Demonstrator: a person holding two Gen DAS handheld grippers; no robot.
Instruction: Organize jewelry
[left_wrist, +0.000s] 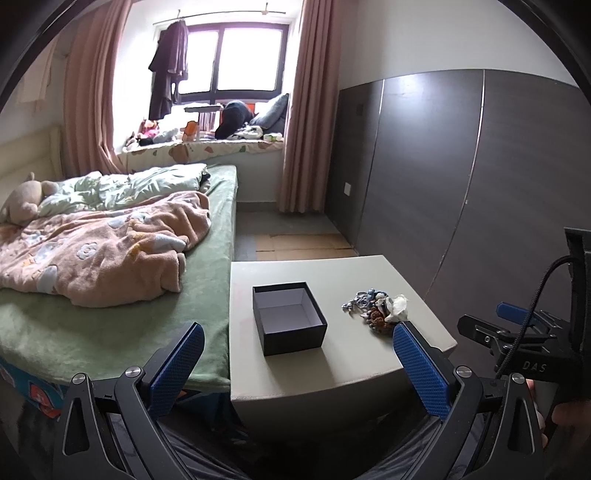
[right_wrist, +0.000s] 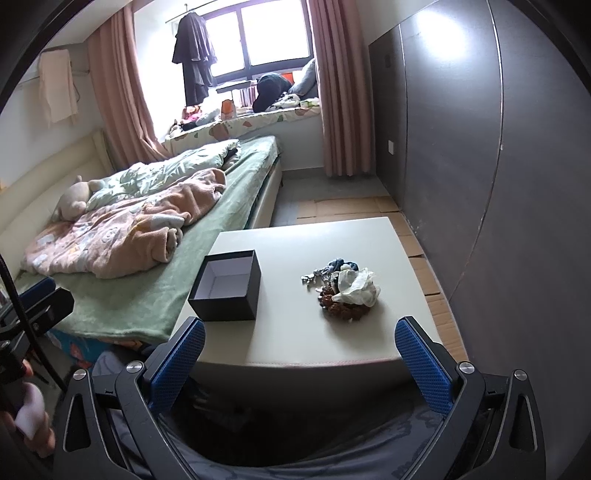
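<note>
Your left gripper hangs at the bottom of its frame with both blue pads spread wide and nothing between them, and your right gripper sits the same way, wide apart and empty, low in its own view. The jewelry pile, beads and chains tangled with a crumpled white wrapper, lies right of centre on the pale table. The open black box stands well apart to its left, near the bed.
</note>
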